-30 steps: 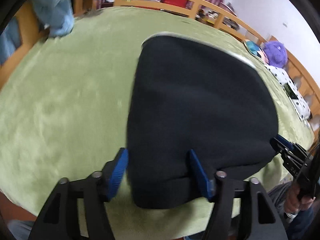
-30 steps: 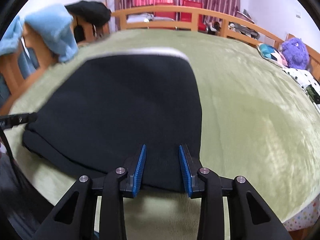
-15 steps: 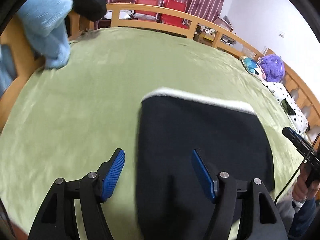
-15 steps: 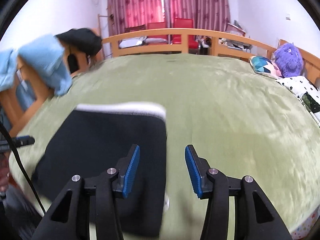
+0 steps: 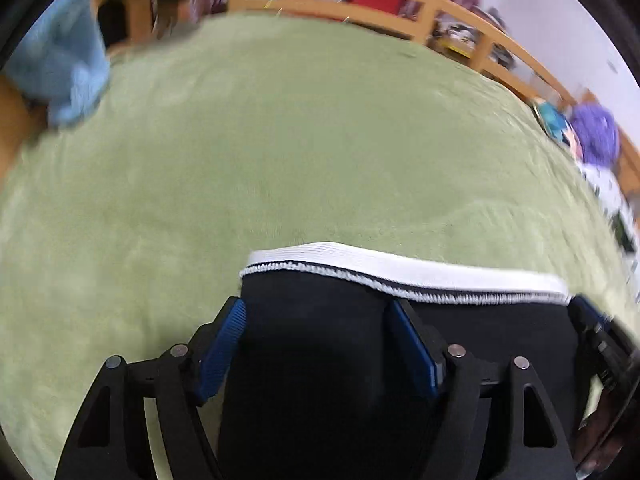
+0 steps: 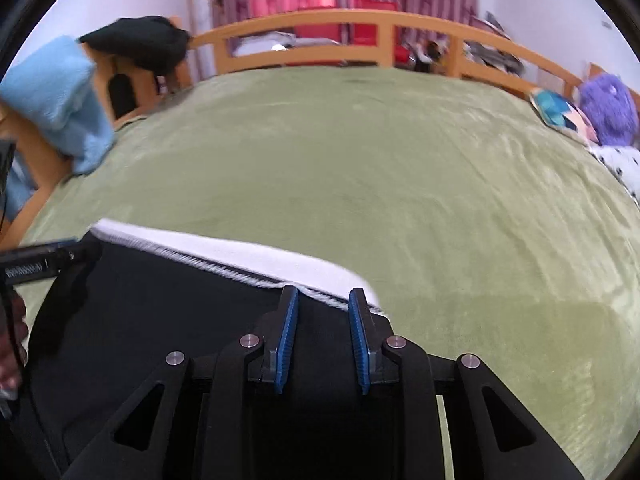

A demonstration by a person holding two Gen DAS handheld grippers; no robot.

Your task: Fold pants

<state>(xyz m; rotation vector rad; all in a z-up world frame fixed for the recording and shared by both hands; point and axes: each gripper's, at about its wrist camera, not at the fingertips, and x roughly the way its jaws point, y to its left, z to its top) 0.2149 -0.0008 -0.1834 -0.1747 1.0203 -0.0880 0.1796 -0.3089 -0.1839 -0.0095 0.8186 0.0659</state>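
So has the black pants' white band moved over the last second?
Yes. In the left wrist view the white band of the pants now sits much farther from the wooden rail, with far more green blanket showing between them.

Black pants [image 5: 320, 360], edged by a white ribbed waistband [image 5: 400, 266], are lying across the lower part of both frames.

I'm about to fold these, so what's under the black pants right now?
The black pants lie on the green blanket, their white waistband toward the far side. Whatever is directly beneath the fabric is covered, so I cannot tell if anything else is there.
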